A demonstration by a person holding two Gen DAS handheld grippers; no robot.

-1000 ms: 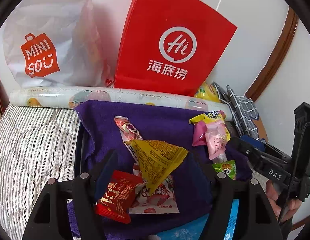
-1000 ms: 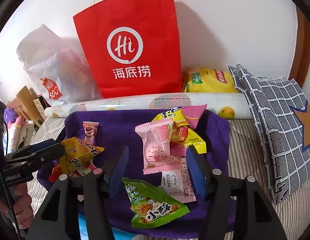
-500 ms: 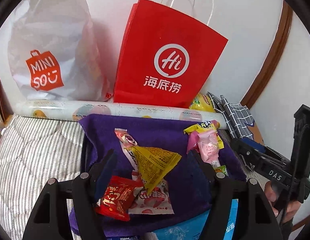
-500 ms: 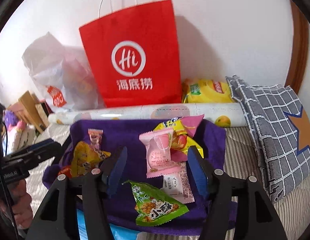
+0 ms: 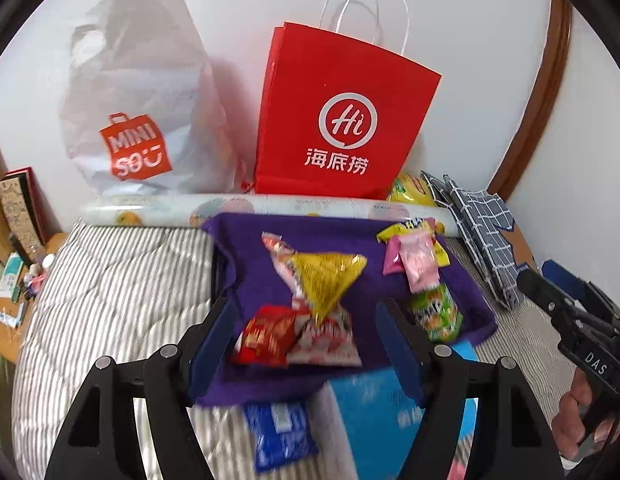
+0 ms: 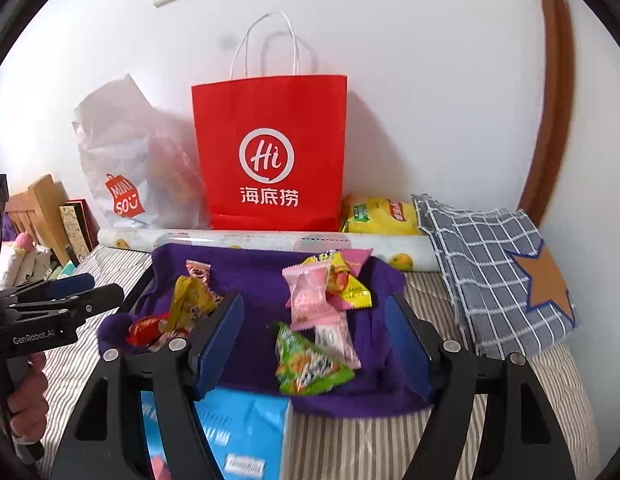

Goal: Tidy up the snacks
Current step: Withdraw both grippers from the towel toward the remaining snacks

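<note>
Snack packets lie on a purple cloth (image 5: pixel 333 236) (image 6: pixel 250 276). On its left are a yellow triangular packet (image 5: pixel 329 276) (image 6: pixel 188 300), a red packet (image 5: pixel 266 338) (image 6: pixel 144 328) and a pink-white packet (image 5: pixel 327 340). On its right are a pink packet (image 5: pixel 419 262) (image 6: pixel 310 296), a yellow packet (image 6: pixel 349 288) and a green packet (image 5: pixel 437 314) (image 6: pixel 308 364). My left gripper (image 5: pixel 306 356) is open and empty, above the left pile. My right gripper (image 6: pixel 315 340) is open and empty, above the green packet.
A red paper bag (image 5: pixel 341 120) (image 6: pixel 272 156) and a white plastic bag (image 5: pixel 138 120) (image 6: pixel 126 160) stand against the wall behind a patterned roll (image 5: pixel 158 210) (image 6: pixel 270 240). A blue box (image 5: pixel 389 420) (image 6: pixel 246 432) lies at the near edge. A checked cloth (image 6: pixel 497 268) and yellow chip bag (image 6: pixel 379 216) lie right.
Both grippers have pulled back and risen, so the cloth and packets look smaller and the blue box has come into view. Both stay open. The packets have not moved.
</note>
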